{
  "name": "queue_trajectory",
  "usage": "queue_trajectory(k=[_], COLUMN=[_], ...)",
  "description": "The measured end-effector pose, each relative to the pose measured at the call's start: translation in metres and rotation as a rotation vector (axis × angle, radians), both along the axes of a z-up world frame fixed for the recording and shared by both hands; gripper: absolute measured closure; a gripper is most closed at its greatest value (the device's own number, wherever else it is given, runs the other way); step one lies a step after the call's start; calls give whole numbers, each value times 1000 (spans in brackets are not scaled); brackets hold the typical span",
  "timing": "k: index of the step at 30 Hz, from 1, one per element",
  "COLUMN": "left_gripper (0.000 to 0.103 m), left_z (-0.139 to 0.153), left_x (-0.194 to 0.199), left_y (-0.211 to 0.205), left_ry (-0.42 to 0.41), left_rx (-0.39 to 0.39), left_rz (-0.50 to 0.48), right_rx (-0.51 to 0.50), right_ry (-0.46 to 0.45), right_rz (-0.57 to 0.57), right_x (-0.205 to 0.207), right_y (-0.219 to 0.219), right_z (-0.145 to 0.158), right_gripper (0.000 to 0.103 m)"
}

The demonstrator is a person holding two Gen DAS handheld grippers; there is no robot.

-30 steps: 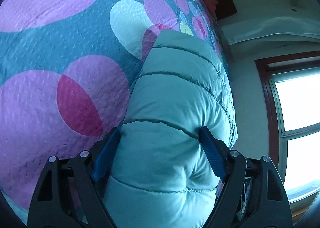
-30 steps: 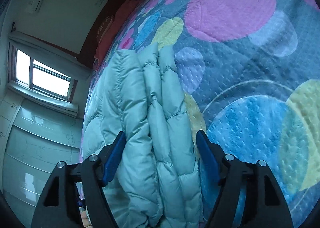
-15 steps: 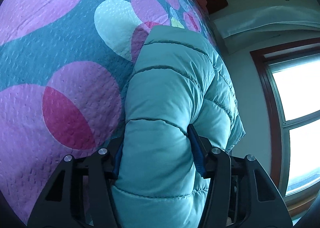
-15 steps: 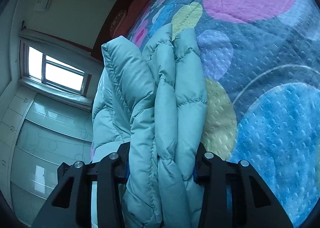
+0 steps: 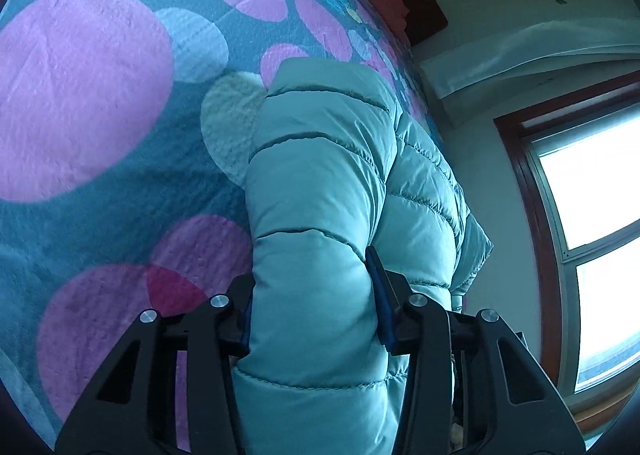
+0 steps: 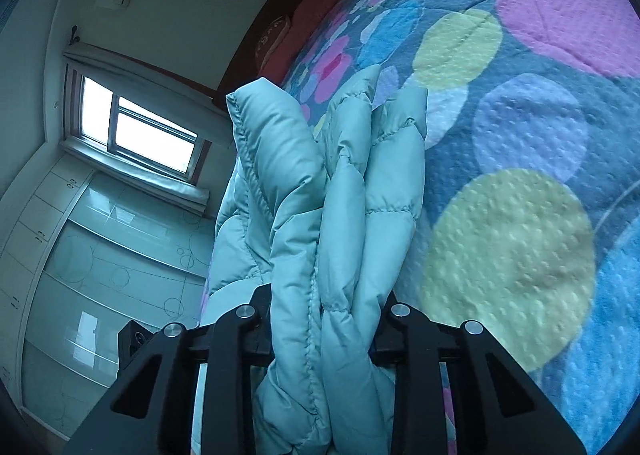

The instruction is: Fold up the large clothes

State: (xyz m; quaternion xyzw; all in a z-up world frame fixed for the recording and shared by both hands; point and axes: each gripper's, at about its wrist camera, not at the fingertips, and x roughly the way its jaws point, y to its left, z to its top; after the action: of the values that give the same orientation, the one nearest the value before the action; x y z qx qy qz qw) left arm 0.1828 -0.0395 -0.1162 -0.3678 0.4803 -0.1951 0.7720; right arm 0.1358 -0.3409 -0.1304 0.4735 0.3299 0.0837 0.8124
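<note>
Both grippers, left [image 5: 312,307] and right [image 6: 324,319], jaws closing on bunched jacket [image 5: 320,183] above bed [image 5: 80,95]; fold begun, unfinished.

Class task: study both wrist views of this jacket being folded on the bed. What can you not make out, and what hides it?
- Left wrist view: the left gripper's left pad, sunk behind the jacket as the jaws close on it.
- Right wrist view: both right gripper pads, buried in bunched jacket folds.
- Both views: the jacket's full shape, cut off by the bottom edge.
- The bedspread under the jacket.
</note>
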Motion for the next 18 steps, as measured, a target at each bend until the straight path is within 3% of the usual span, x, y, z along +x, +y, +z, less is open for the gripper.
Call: queue_trajectory(k=[6, 10, 18], left_gripper=[60, 60, 56], left_z=[5, 1, -20], left_x=[15, 26, 34], left_y=[46, 68, 82], left_ry=[-14, -10, 11], left_rx=[8, 33, 26], left_rz=[75, 107, 98], right_rx=[9, 14, 41], right_ry=[-28, -3, 41], right_rz=[71, 111, 127], right_x=[41, 62, 73], right_y=[34, 53, 50], right_z=[3, -12, -35], right_gripper=[74, 74, 74])
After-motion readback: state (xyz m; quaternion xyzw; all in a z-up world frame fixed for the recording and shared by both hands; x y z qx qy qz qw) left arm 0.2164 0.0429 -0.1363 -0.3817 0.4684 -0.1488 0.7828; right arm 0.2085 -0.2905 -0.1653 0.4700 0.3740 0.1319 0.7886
